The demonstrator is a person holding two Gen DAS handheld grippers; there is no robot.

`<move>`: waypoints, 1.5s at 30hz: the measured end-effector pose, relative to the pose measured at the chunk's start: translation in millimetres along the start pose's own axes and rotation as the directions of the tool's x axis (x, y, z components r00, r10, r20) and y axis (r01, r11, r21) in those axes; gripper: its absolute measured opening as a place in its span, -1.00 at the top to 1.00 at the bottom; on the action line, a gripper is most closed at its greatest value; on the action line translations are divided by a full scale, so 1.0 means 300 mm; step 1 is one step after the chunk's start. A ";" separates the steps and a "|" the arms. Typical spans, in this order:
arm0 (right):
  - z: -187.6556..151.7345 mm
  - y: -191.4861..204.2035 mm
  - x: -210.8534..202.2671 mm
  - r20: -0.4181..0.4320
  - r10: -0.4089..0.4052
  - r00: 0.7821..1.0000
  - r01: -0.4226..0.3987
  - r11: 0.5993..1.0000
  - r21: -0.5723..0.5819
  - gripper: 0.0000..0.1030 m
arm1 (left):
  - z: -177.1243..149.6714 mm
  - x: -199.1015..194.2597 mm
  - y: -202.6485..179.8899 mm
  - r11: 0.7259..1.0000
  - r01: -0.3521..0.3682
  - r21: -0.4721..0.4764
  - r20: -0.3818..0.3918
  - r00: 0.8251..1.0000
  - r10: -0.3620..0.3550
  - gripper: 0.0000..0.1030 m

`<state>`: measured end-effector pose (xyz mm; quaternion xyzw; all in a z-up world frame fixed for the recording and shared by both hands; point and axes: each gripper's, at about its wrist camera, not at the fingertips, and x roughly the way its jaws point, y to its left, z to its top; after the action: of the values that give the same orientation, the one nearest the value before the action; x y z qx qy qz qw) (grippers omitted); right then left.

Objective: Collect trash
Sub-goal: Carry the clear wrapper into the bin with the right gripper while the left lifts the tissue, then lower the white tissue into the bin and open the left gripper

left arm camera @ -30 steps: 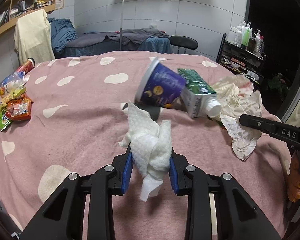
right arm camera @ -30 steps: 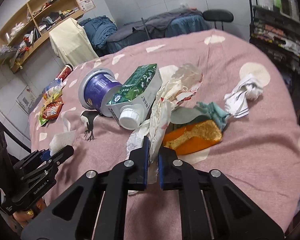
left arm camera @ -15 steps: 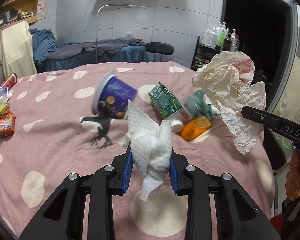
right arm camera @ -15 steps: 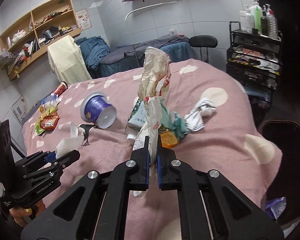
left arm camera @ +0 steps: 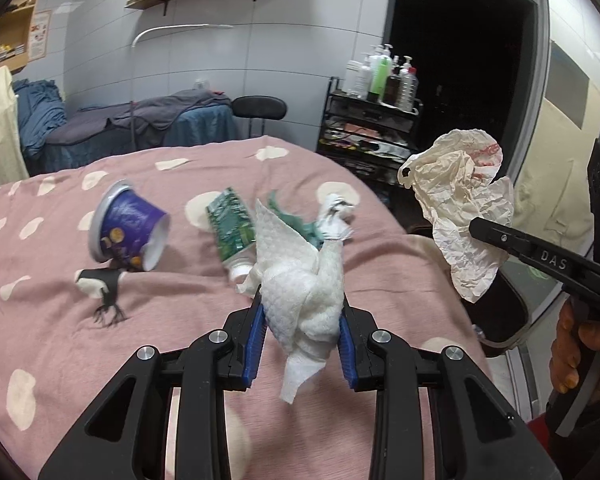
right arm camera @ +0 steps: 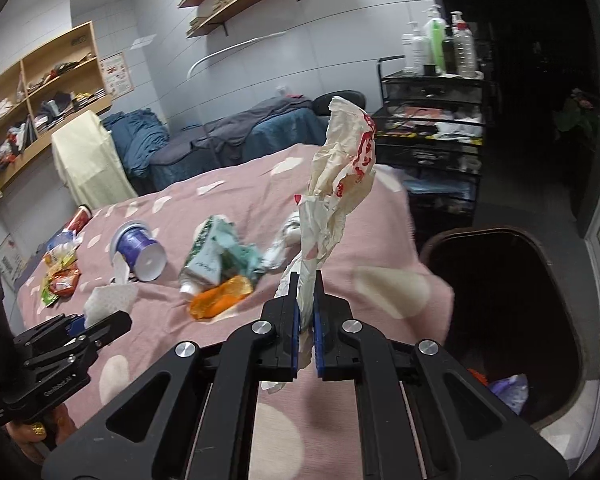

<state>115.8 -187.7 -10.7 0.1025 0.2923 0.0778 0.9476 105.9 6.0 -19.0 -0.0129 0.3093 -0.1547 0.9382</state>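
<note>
My left gripper (left arm camera: pixel 302 334) is shut on a crumpled white paper towel (left arm camera: pixel 304 276) and holds it above the pink spotted table (left arm camera: pixel 60 320). My right gripper (right arm camera: pixel 307 320) is shut on a crumpled cream paper wrapper with red print (right arm camera: pixel 336 200), held upright near the table's right edge; the wrapper also shows in the left wrist view (left arm camera: pixel 460 204). A dark trash bin (right arm camera: pixel 504 312) stands open on the floor to the right of the table. A purple cup (left arm camera: pixel 130 228), a green carton (left arm camera: pixel 230 224), an orange wrapper (right arm camera: pixel 220 300) and a white wad (left arm camera: pixel 336 216) lie on the table.
Snack packets (right arm camera: pixel 60 276) and a red can (right arm camera: pixel 78 218) lie at the table's far left. A black shelf cart with bottles (right arm camera: pixel 432 120) stands behind the bin. A chair (left arm camera: pixel 260 108) and a covered bed (left arm camera: pixel 140 124) are beyond the table.
Both grippers have swung right with their loads. The cream wrapper has been lifted off the table, and the trash bin has come into full view on the right.
</note>
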 end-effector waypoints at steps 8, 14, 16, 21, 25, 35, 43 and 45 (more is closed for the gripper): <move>-0.014 -0.174 -0.027 0.000 -0.137 0.991 0.137 0.989 0.063 0.87 | 0.026 0.052 -0.129 0.994 0.098 0.055 -0.013 0.995 -0.097 0.39; -0.052 -0.338 0.006 -0.054 -0.248 0.967 0.253 0.961 0.111 0.87 | 0.039 0.100 -0.213 0.983 0.161 0.088 -0.040 0.987 -0.158 0.39; -0.071 -0.391 0.031 -0.087 -0.281 0.956 0.290 0.949 0.121 0.87 | 0.041 0.116 -0.239 0.979 0.176 0.100 -0.050 0.984 -0.172 0.39; -0.125 -0.503 0.092 -0.162 -0.325 0.932 0.349 0.926 0.144 0.87 | 0.047 0.134 -0.301 0.971 0.200 0.132 -0.062 0.979 -0.193 0.39; -0.161 -0.556 0.143 -0.218 -0.339 0.915 0.375 0.915 0.151 0.87 | 0.044 0.155 -0.350 0.963 0.214 0.161 -0.080 0.976 -0.204 0.39; -0.214 -0.601 0.203 -0.276 -0.362 0.890 0.418 0.890 0.182 0.30 | 0.034 0.206 -0.428 0.947 0.261 0.190 -0.133 0.962 -0.238 0.39; -0.220 -0.593 0.130 -0.216 -0.373 0.902 0.417 0.881 0.222 -0.18 | 0.031 0.254 -0.481 0.937 0.292 0.192 -0.175 0.949 -0.260 0.39; -0.217 -0.594 0.104 -0.200 -0.385 0.901 0.425 0.875 0.232 -0.26 | 0.034 0.265 -0.499 0.934 0.296 0.200 -0.181 0.948 -0.262 0.39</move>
<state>119.8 -343.8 -122.6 0.1608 0.3843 -0.1559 0.8956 130.2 -160.9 -38.6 0.0609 0.3550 -0.3213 0.8758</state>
